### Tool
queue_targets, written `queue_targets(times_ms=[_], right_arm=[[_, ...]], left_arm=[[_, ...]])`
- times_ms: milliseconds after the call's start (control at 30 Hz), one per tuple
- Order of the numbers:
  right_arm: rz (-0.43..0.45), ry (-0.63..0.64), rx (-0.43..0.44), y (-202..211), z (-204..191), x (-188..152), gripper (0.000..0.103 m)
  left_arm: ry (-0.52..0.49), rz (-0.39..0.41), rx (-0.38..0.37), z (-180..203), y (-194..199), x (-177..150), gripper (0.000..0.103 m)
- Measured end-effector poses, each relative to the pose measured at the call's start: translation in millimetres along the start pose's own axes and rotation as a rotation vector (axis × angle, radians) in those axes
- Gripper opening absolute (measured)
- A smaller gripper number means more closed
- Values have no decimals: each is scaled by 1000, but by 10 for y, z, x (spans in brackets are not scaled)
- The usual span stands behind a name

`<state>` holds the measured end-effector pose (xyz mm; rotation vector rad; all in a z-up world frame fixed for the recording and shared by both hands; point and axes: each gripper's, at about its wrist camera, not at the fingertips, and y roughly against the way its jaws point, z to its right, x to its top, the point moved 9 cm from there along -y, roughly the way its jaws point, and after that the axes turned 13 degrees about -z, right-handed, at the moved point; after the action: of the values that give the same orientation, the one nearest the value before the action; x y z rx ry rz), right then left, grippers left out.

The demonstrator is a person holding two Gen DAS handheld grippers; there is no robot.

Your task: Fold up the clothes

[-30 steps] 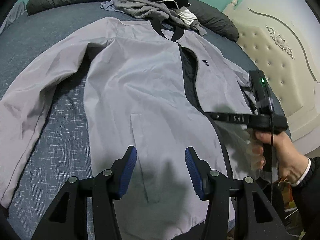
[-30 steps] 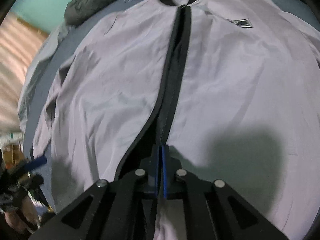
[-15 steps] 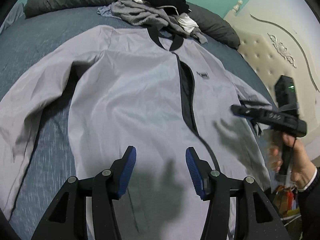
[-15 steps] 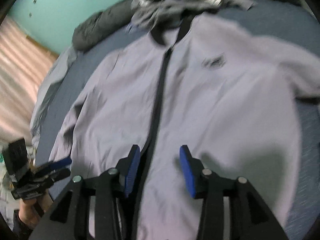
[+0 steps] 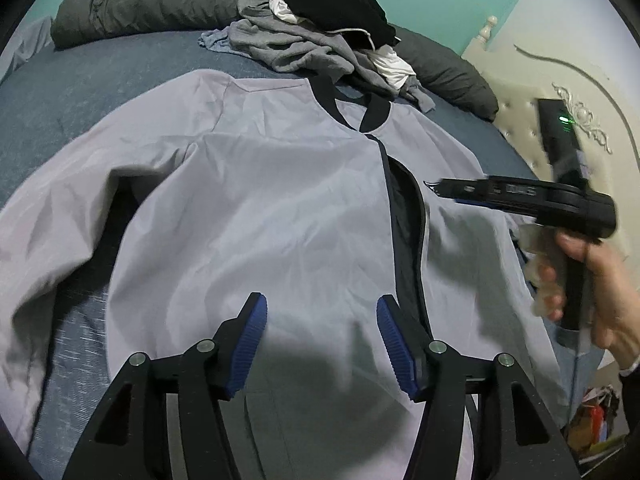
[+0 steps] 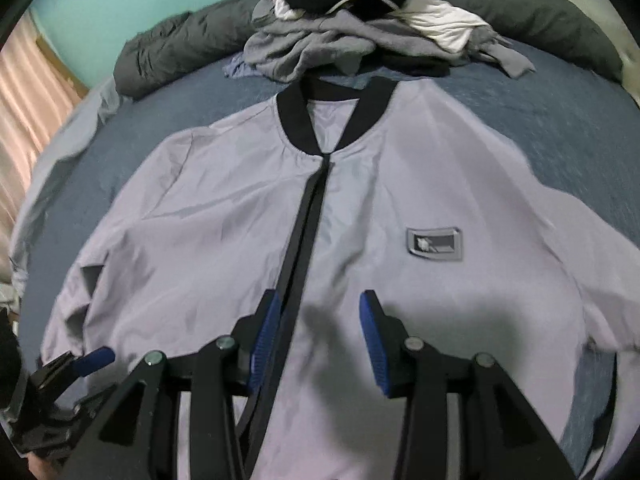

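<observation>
A lilac jacket (image 6: 420, 184) lies spread front-up beneath both grippers. The left gripper (image 5: 320, 344) hangs over it, jaws opening with nothing between them; the right gripper (image 6: 316, 340) hovers spread and empty over the zipper (image 6: 308, 216).

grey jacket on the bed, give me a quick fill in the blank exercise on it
1. The light grey zip-front jacket lies spread flat on the dark blue ____.
2. Its ribbed collar is coloured ____.
3. The rectangular chest patch sits to the ____ of the zip in the right wrist view.
4. Beyond the collar lies a ____ of unfolded clothes.

Missing words: bed; black; right; pile
</observation>
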<state>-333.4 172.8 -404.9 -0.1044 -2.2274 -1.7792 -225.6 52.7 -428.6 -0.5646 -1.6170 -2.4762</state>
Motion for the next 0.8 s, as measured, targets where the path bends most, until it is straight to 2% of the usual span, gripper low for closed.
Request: queue_targets(times_ms=[67,133,233,400,500,600,767,800], right_arm=[[-6,33,-34,-115,-51,90,38],[-33,65,-66,-266,-91,154,22],[-77,57,-82,-497,-79,204,17],[-85,-15,-95,-668,70,284,9],[-78,-34,-105,-652,85,350,10],[-69,-56,-93,-575,65,396,15],[35,-156,87,-245,138,489,21],[47,-171,110,-213,148,519,30]], left_arm=[[-5,8,2,-13,-47,-10,61],[0,9,-17,-15,-77,-8,61],[3,19,-53,-4,-92,32,61],[21,33,-58,-98,-63,70,62],[32,41,-49,-175,-39,81,62],[53,45,-68,-241,-29,93,62],[71,64,-82,-289,35,113,63],[69,66,-81,-289,42,117,63]])
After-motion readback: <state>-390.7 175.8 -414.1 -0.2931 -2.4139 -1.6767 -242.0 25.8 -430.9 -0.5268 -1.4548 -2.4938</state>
